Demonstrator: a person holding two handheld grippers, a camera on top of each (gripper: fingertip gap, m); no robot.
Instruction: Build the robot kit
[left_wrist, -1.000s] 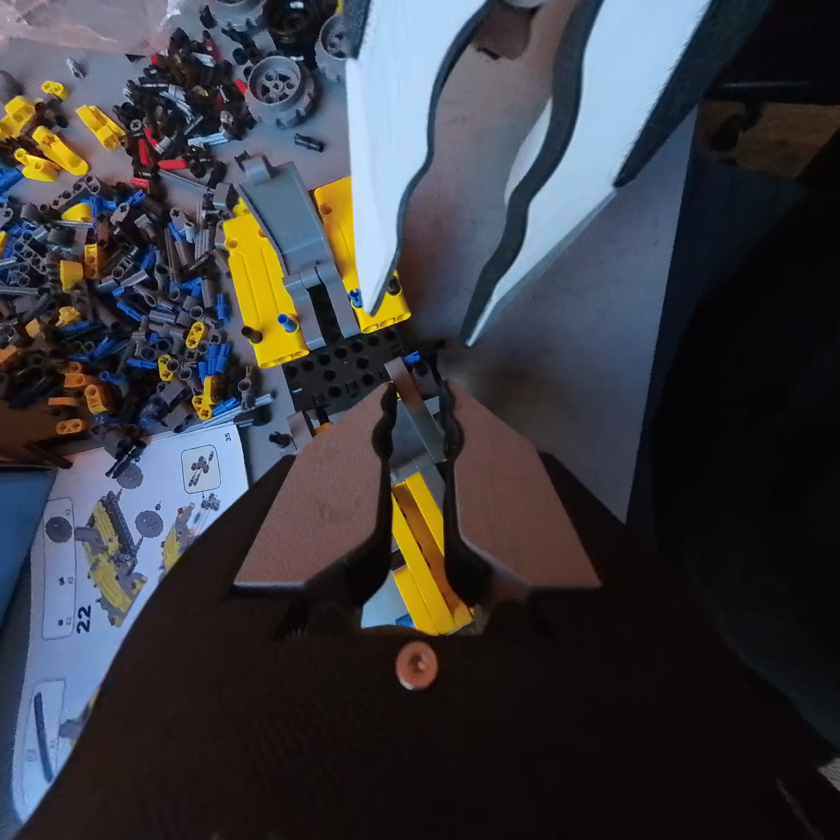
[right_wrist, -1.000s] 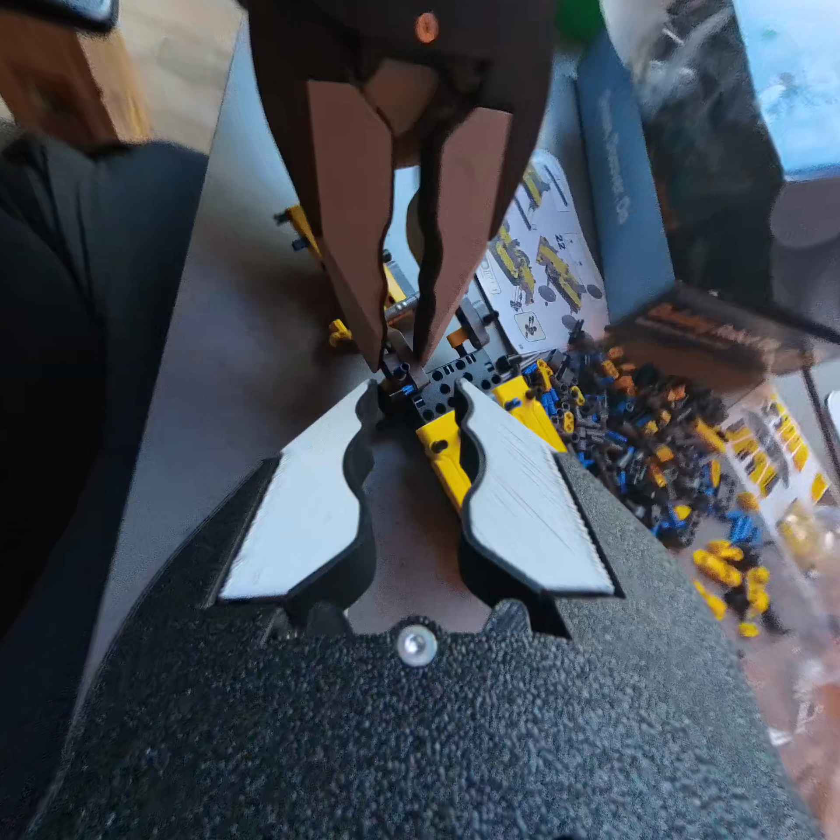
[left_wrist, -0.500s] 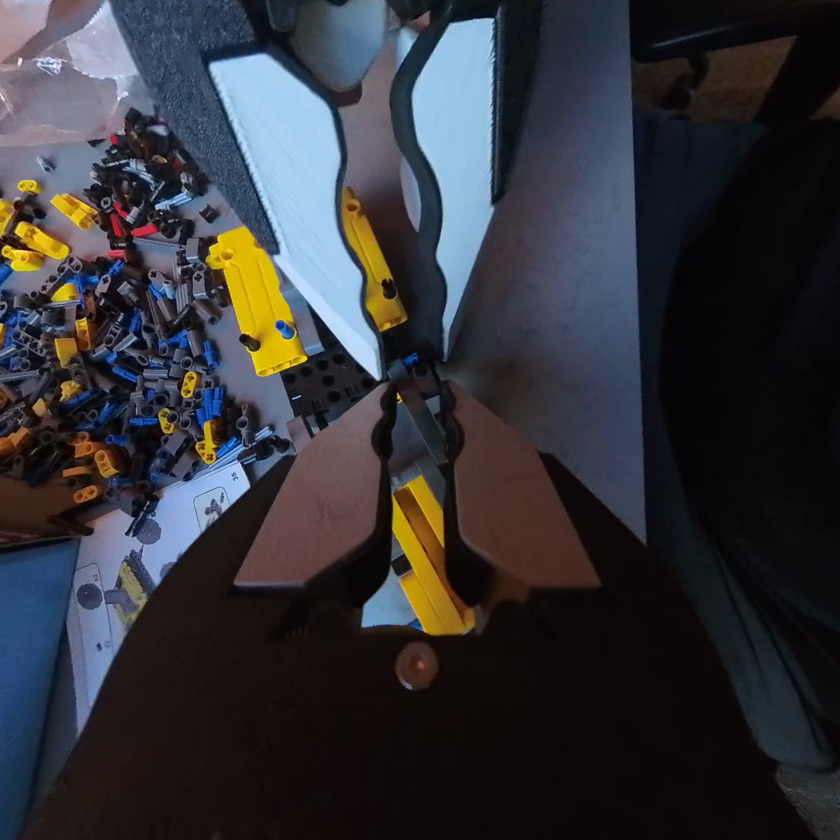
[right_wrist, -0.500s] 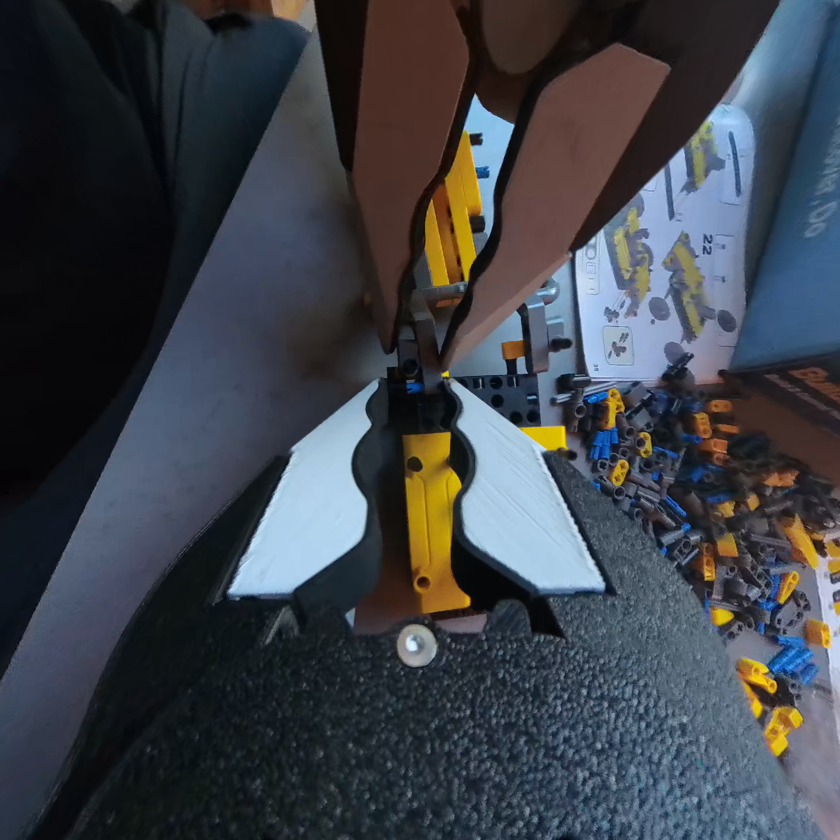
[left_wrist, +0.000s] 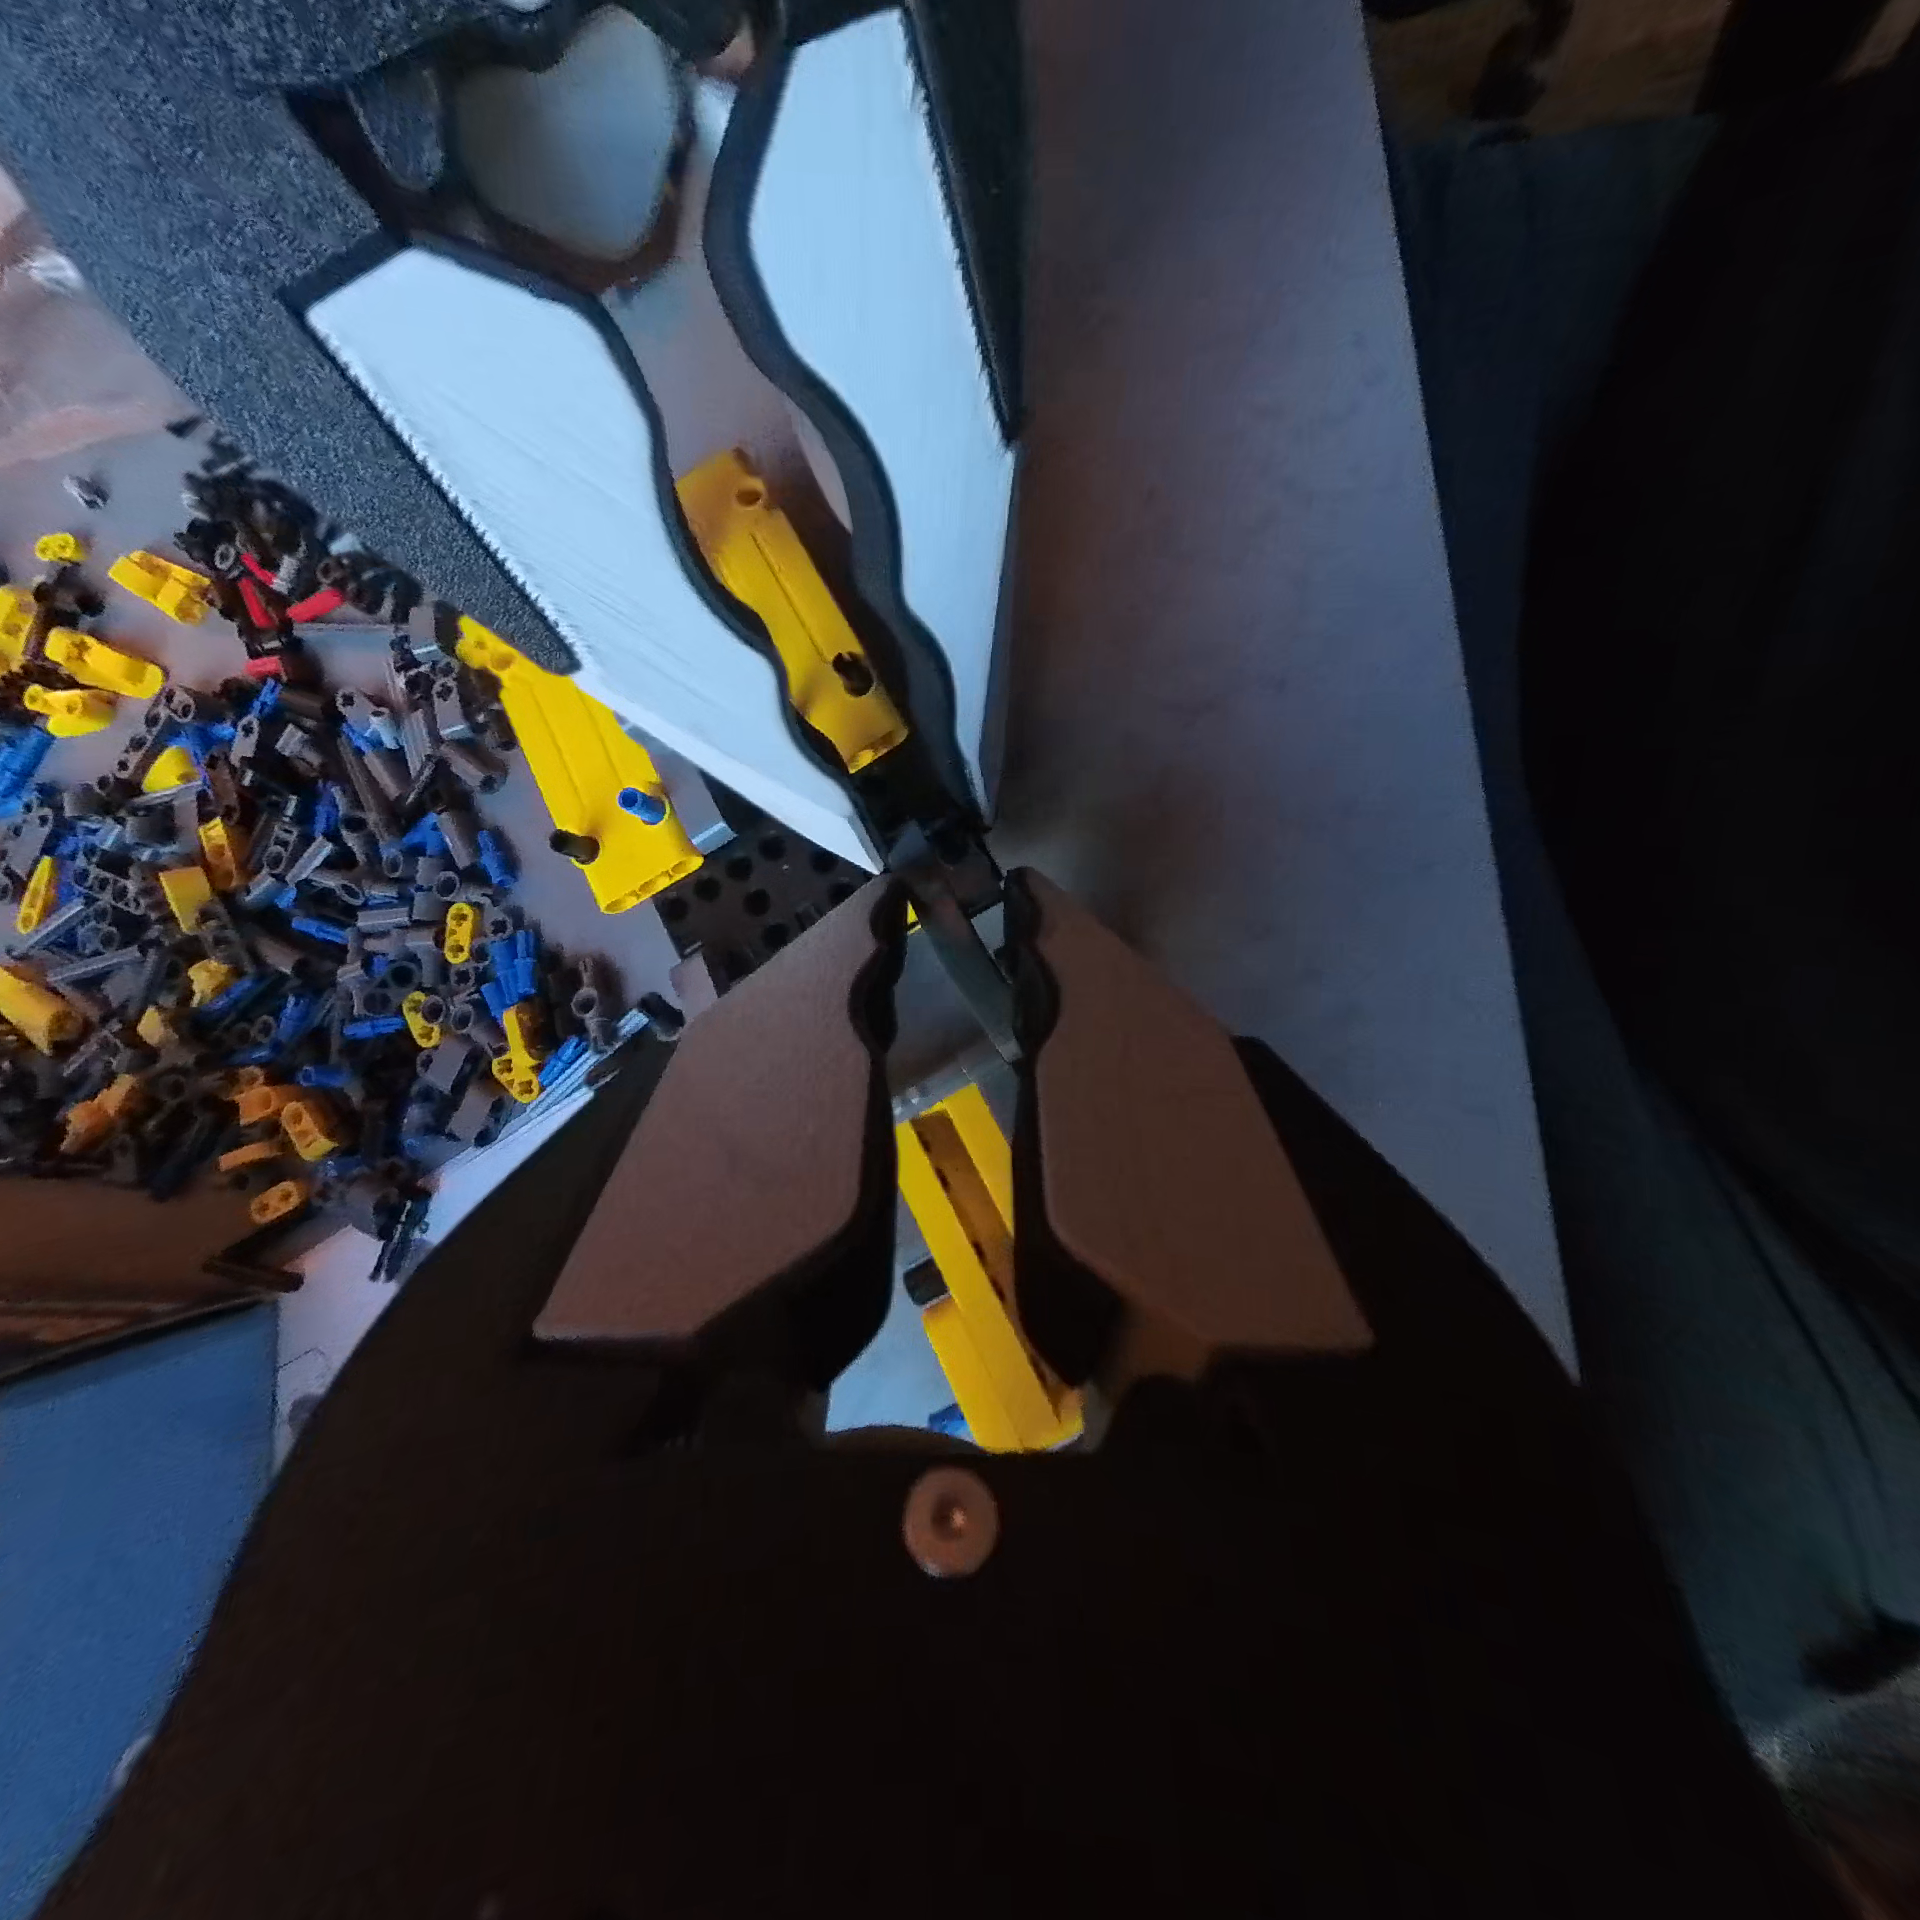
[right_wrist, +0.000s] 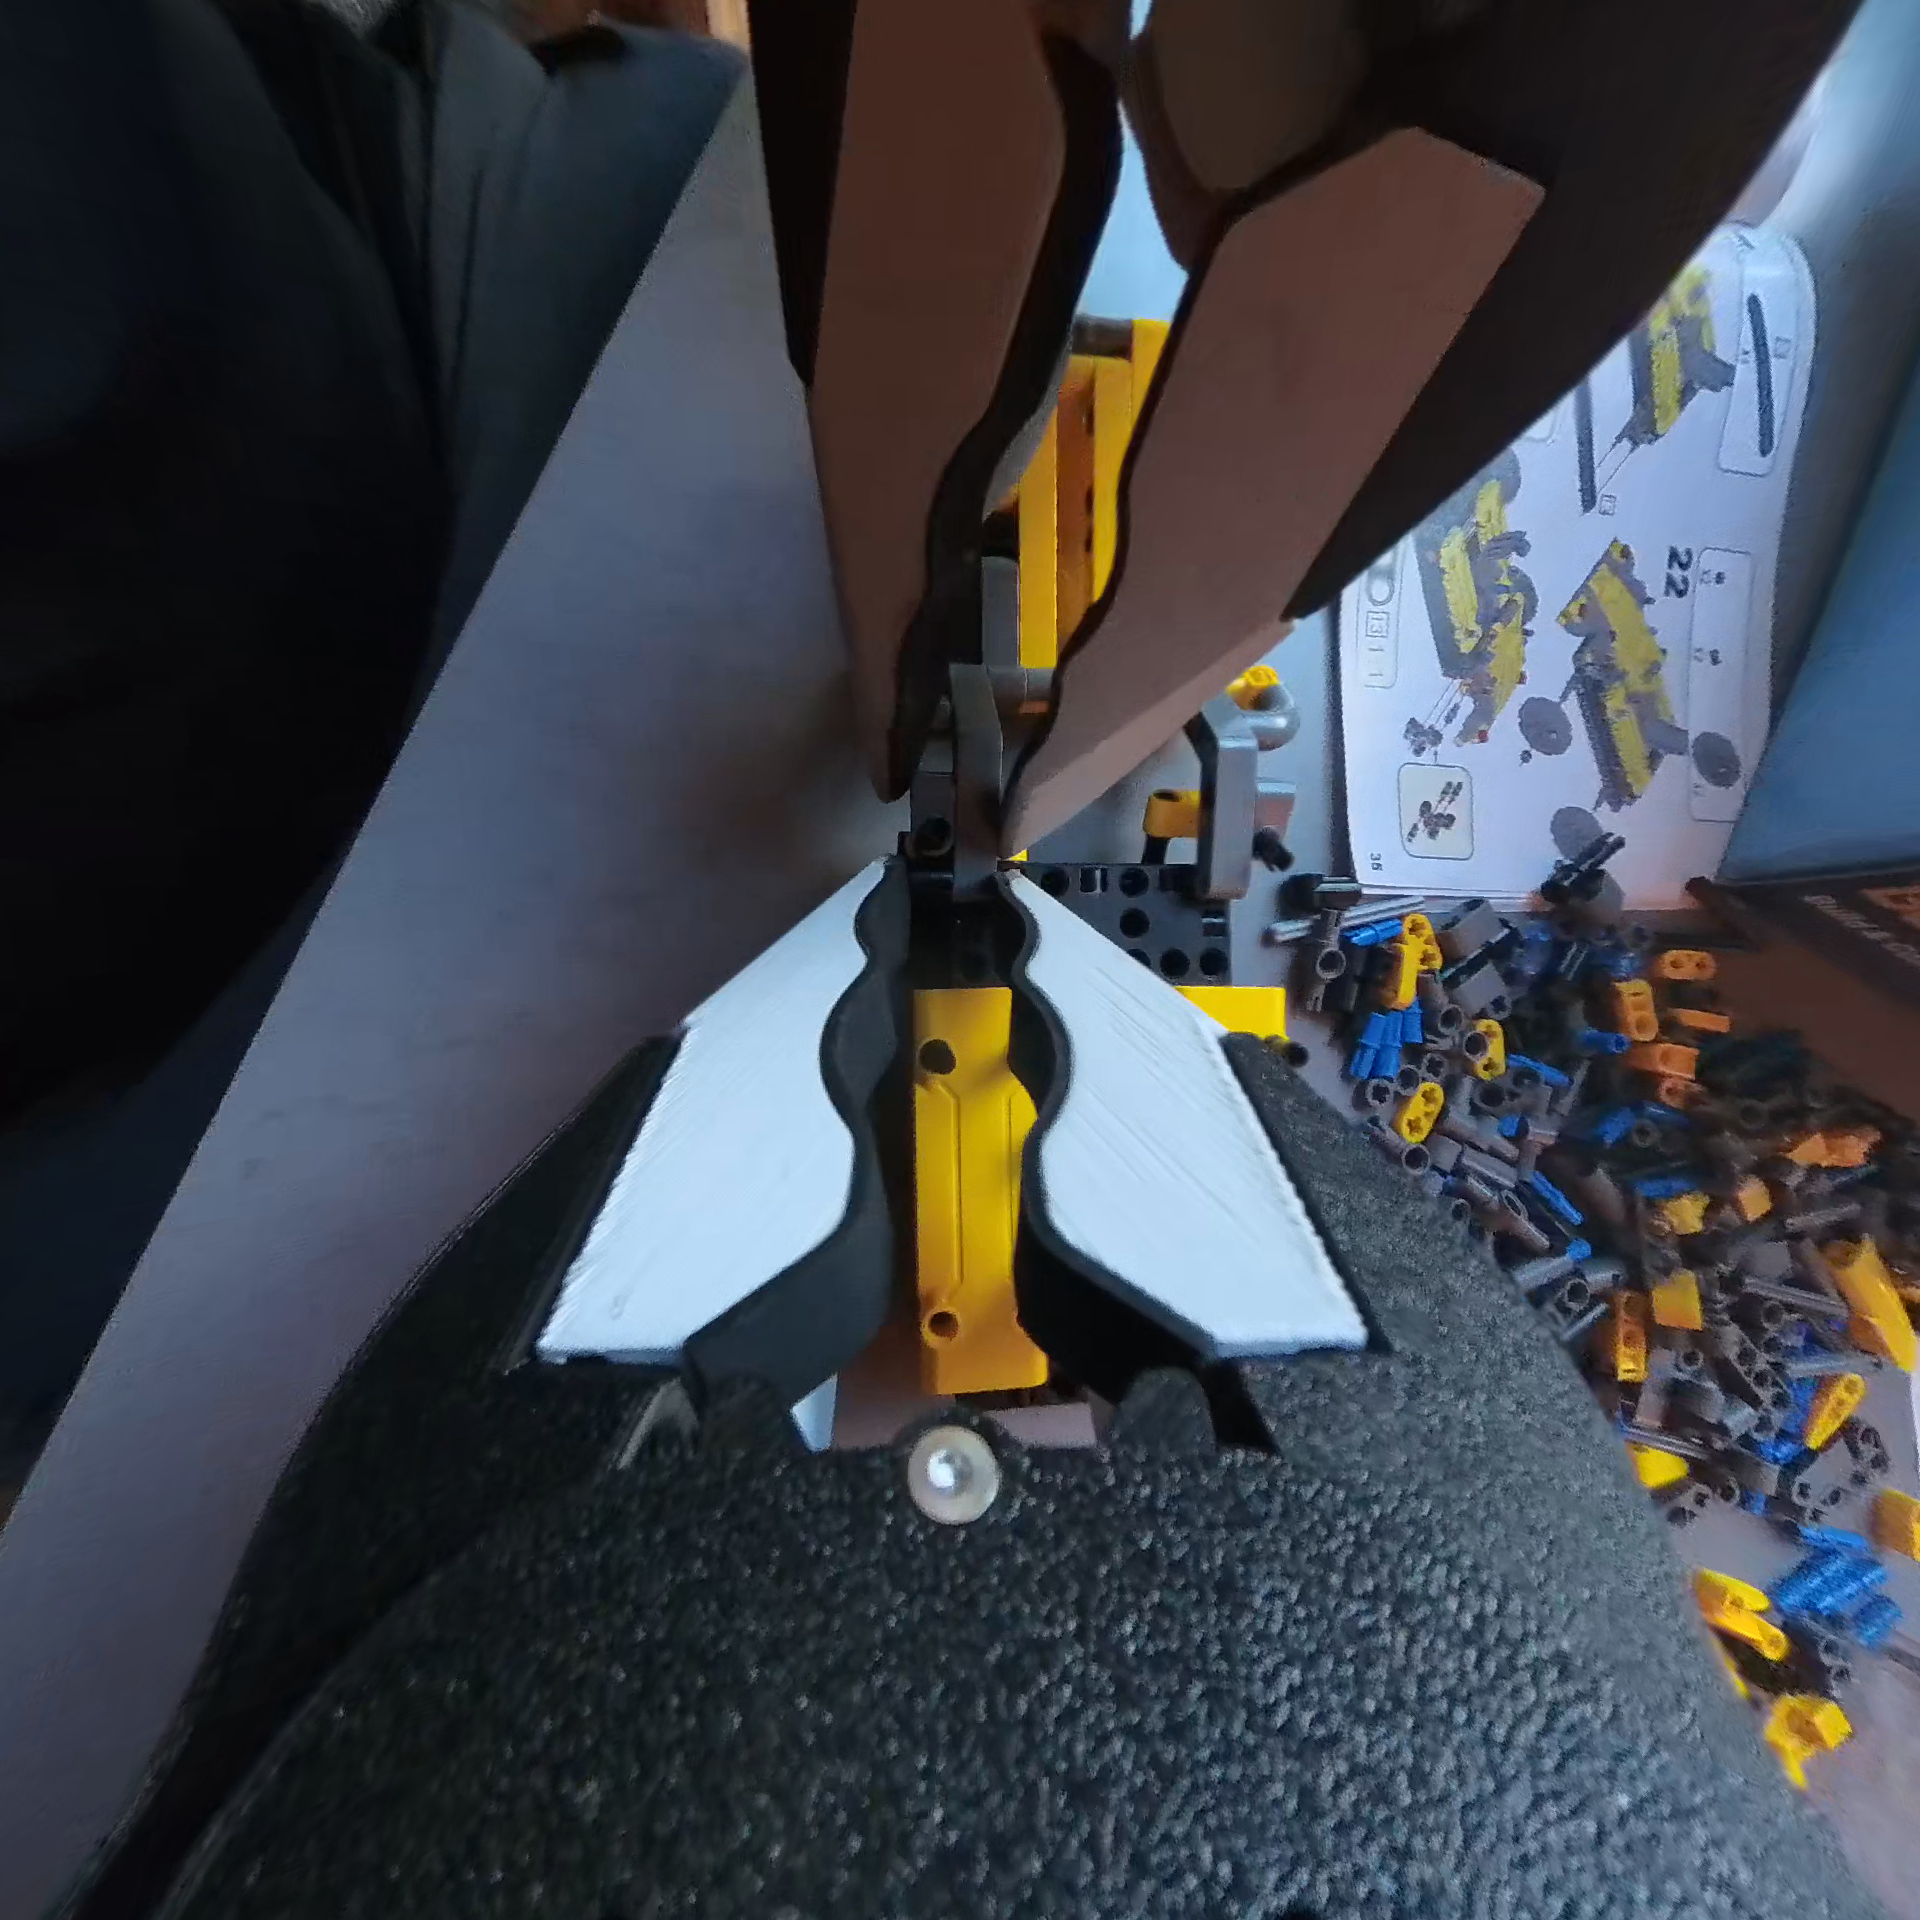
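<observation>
We see the left gripper (left_wrist: 951, 914), with brown fingers, pinching a dark grey beam (left_wrist: 961, 956) that stands up from a partly built brick model (right_wrist: 1132, 914) on the grey table (left_wrist: 1226, 623). Its tips meet those of the right gripper (right_wrist: 956, 883), whose white fingers (right_wrist: 727, 1153) are pressed against the 2 sides of a yellow panel (right_wrist: 961, 1184) on the model's near end. In the right wrist view, the yellow panel runs straight back between the dark inner pads, and the black perforated plate (right_wrist: 1153, 925) of the model shows just past the right fingertip. A second yellow panel (left_wrist: 592, 769), carrying a blue pin (left_wrist: 642, 805) and a black pin, lies beside the model in the left wrist view. A loose heap of small parts (left_wrist: 260, 914) in yellow, blue, grey and black spreads over the table beyond it. An open instruction booklet (right_wrist: 1558, 665) lies flat behind the heap, near a blue box (right_wrist: 1849, 644).
</observation>
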